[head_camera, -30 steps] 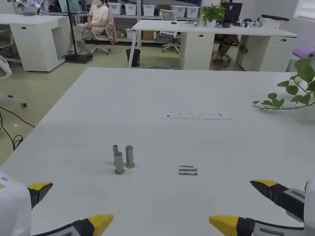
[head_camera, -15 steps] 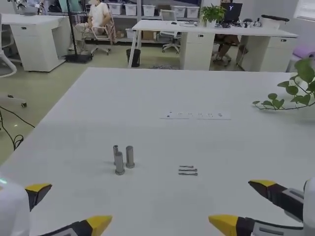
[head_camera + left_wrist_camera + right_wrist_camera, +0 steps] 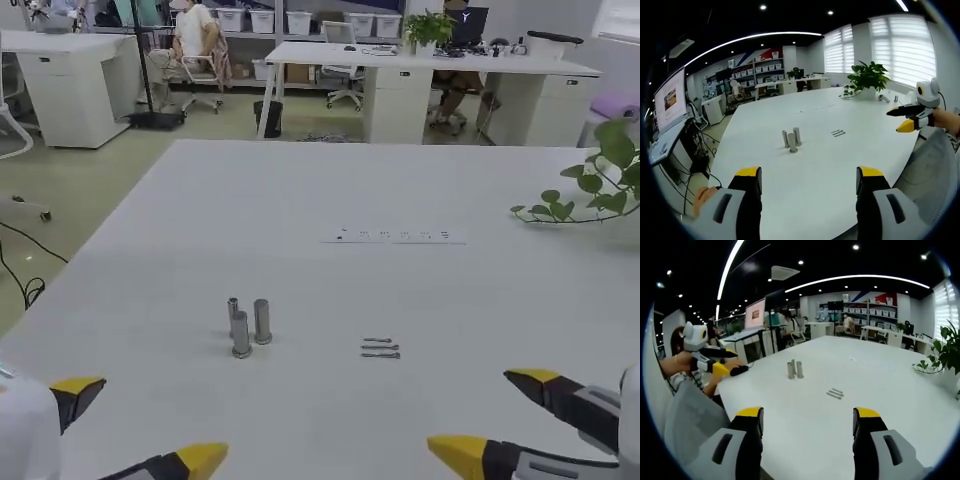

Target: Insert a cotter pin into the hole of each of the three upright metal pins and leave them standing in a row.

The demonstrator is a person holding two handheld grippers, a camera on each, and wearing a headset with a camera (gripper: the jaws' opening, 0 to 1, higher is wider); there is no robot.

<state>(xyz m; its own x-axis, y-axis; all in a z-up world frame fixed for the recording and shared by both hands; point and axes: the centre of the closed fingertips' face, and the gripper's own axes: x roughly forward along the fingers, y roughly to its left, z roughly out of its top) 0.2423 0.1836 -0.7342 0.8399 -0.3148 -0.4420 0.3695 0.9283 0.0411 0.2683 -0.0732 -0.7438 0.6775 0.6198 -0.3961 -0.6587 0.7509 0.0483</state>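
Three grey metal pins (image 3: 247,327) stand upright in a tight cluster on the white table (image 3: 400,190); they also appear as metal pins (image 3: 791,139) and metal pins (image 3: 794,369) in the gripper views. Three small cotter pins (image 3: 380,347) lie side by side to their right, seen too as cotter pins (image 3: 838,133) and cotter pins (image 3: 834,393). My left gripper (image 3: 140,424) hovers open at the near left edge, well short of the pins. My right gripper (image 3: 496,415) is open at the near right, nothing between its yellow-tipped jaws.
A printed strip (image 3: 394,236) lies farther back on the table. A leafy plant (image 3: 598,185) reaches in from the right edge. Desks, chairs and a seated person (image 3: 195,35) fill the room behind the table.
Nothing on the table has moved. Both grippers stay where they were; the head camera has shifted slightly.
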